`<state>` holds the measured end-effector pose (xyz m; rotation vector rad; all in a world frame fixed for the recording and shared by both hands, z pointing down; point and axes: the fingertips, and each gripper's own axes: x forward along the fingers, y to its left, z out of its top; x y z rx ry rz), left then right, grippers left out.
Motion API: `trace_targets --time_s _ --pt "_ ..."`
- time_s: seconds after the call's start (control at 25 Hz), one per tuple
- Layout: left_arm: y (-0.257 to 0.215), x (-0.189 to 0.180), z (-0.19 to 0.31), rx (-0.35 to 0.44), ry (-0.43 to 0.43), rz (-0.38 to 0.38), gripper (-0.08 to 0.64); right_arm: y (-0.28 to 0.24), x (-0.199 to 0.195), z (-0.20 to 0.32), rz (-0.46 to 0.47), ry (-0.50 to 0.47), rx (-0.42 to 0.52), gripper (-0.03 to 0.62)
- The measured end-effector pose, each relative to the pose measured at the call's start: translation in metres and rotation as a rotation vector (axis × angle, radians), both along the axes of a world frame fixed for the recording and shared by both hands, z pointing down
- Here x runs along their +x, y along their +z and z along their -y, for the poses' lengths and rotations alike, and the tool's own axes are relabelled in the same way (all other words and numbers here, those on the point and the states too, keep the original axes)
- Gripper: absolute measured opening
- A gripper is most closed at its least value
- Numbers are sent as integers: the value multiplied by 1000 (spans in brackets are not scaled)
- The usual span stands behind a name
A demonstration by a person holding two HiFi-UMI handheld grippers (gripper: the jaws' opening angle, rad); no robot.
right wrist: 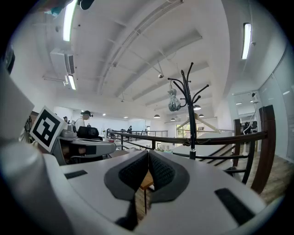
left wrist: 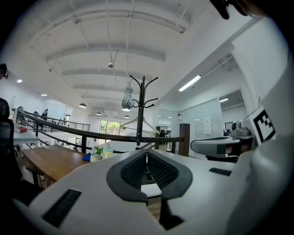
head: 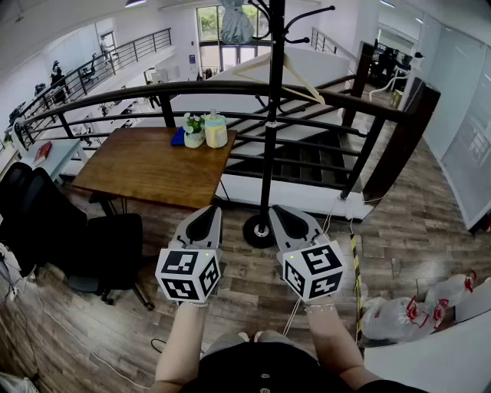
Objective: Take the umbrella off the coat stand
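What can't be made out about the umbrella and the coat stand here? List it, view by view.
Head view: the umbrella is cut off at its top, hook included, by the upper edge.
Both gripper views: the umbrella is too small to tell how it hangs.
Head view: the coat stand base is partly hidden behind the right claw.

Head view steeply down; both gripper views level, toward coat stand (head: 270,153)

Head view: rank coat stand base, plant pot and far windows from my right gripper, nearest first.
1. Coat stand base, on the floor just left of the right gripper.
2. Plant pot, on the wooden table, further left.
3. Windows, far wall beyond the railing.
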<state>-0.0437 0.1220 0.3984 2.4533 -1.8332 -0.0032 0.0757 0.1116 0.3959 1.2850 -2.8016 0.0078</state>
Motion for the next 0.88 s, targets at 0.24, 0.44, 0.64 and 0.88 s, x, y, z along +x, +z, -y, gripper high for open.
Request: trace_targets --time_s 0.24,0.44,0.64,0.88 --pt "14 5 4 -25 16 0 23 13 0 6 3 2 -27 28" --pt "11 15 7 -20 39 -28 22 13 5 10 22 -1 -44 28" --pt "8 22 13 1 33 -7 23 2 13 15 88 -13 -18 29" --pt "19 32 22 -4 26 -41 23 10 21 18 86 -56 -22 29"
